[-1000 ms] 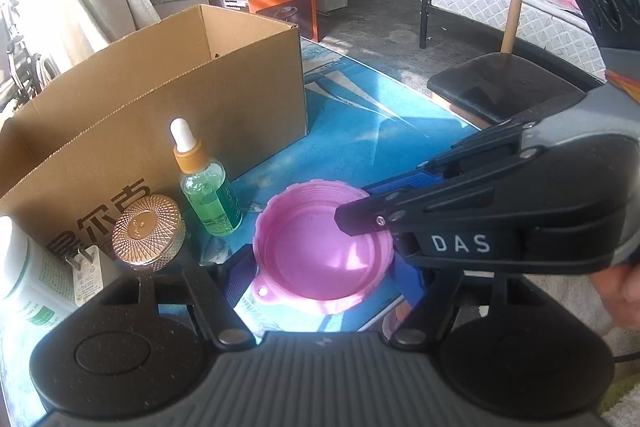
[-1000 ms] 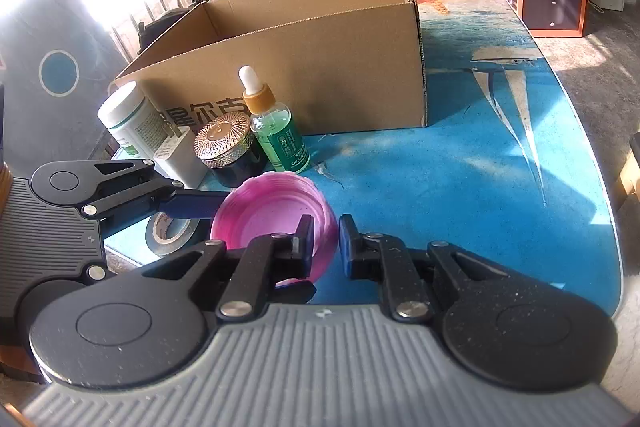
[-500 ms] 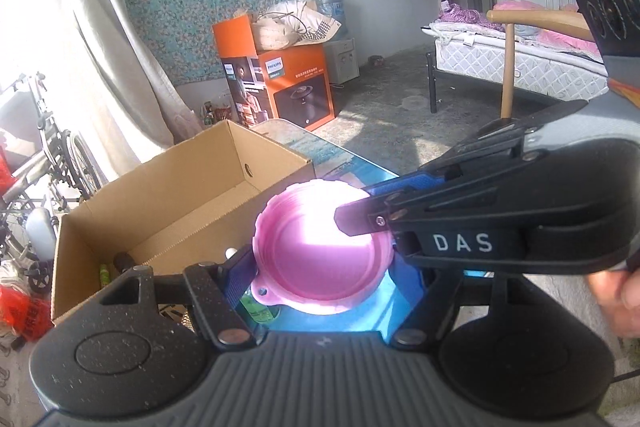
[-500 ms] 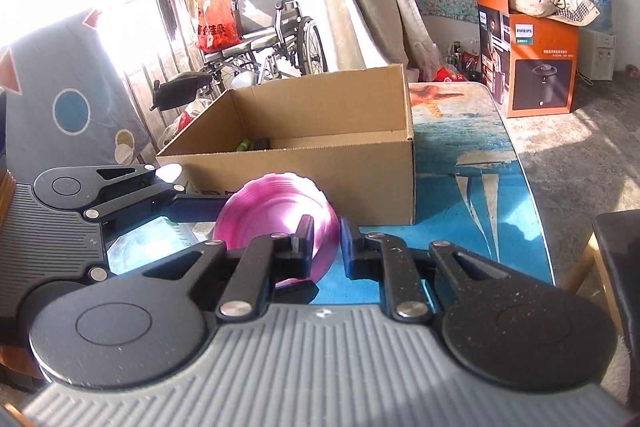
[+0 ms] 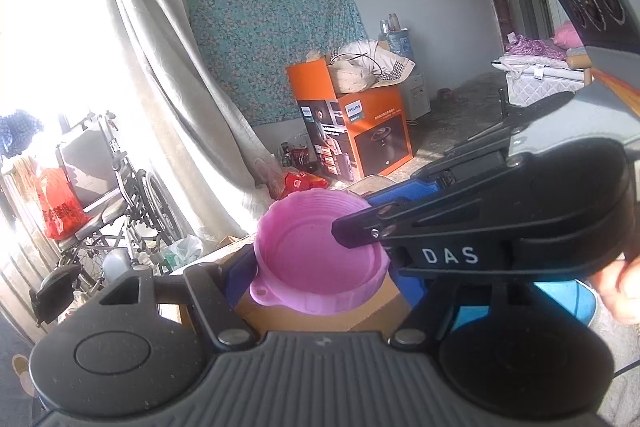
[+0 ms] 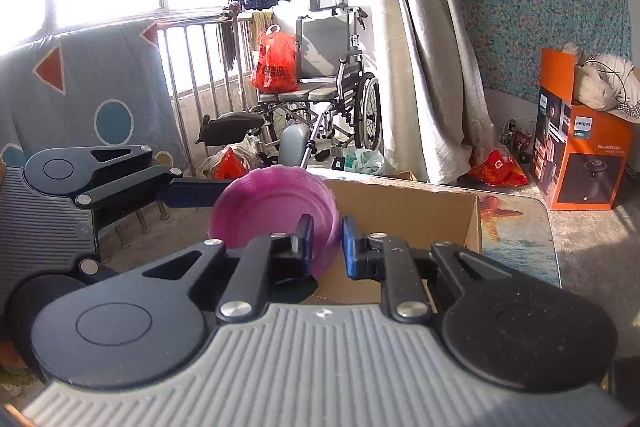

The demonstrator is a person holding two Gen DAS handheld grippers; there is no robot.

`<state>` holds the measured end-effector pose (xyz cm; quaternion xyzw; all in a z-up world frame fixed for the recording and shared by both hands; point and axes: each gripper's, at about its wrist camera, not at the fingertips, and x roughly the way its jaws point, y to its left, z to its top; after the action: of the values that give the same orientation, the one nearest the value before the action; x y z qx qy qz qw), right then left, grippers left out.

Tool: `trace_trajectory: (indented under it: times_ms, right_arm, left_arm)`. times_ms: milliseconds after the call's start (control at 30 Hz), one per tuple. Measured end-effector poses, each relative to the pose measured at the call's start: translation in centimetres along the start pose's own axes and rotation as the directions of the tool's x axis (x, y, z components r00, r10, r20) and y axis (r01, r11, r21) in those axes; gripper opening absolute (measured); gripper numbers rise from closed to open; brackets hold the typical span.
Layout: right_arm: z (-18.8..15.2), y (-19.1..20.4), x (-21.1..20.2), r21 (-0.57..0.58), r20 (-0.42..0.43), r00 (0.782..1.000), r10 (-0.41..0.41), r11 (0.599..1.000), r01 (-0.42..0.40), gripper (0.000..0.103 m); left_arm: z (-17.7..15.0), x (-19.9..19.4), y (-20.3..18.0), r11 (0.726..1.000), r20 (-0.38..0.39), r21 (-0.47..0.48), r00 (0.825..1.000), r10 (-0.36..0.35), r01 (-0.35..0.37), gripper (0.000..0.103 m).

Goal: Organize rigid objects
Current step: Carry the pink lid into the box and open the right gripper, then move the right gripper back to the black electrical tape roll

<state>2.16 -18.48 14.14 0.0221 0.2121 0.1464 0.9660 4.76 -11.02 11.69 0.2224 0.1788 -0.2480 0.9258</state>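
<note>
The pink ribbed bowl [image 5: 320,251], with a small loop tab, hangs above the cardboard box [image 6: 404,211]. The right gripper [image 6: 326,241] pinches its rim; the left gripper [image 5: 308,279] clasps its sides. Only the left view shows the tab.

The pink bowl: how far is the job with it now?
Done: the pink bowl is picked up. In hand: the right gripper pinches its rim; the left gripper spans it, above the cardboard box. Left: release it into the box. Other items are out of view.
</note>
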Motion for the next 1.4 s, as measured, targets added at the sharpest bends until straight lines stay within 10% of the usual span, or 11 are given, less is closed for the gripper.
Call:
trace_trajectory:
  times_ms: [300, 567, 900, 1167, 1400]
  right_arm:
    - [5.9, -2.8, 13.2, 0.119, -0.275, 0.948, 0.161, 0.984, -0.133, 0.016]
    - [2.7, -5.1, 24.7, 0.328, -0.528, 0.796, 0.296, 0.936, -0.13, 0.016]
    - [-2.6, -6.3, 29.0, 0.435, -0.669, 0.612, 0.421, 0.89, -0.136, 0.017]
    - [-4.4, -5.7, 31.3, 0.448, -0.712, 0.536, 0.454, 0.881, -0.152, 0.017]
    - [-4.1, -5.8, 31.0, 0.449, -0.7, 0.549, 0.456, 0.879, -0.158, 0.018]
  left_arm:
    - [0.0, 8.0, 7.6, 0.997, -0.224, -0.056, 0.973, -0.06, 0.048, 0.073]
    - [-4.1, 14.7, 11.2, 0.984, -0.45, -0.114, 0.876, -0.175, 0.138, 0.073]
    - [-7.3, 18.5, 11.5, 0.962, -0.62, -0.129, 0.738, -0.268, 0.241, 0.074]
    - [-7.9, 19.2, 12.7, 0.937, -0.647, -0.245, 0.678, -0.35, 0.251, 0.074]
    - [-7.6, 18.9, 13.4, 0.929, -0.632, -0.29, 0.683, -0.366, 0.231, 0.074]
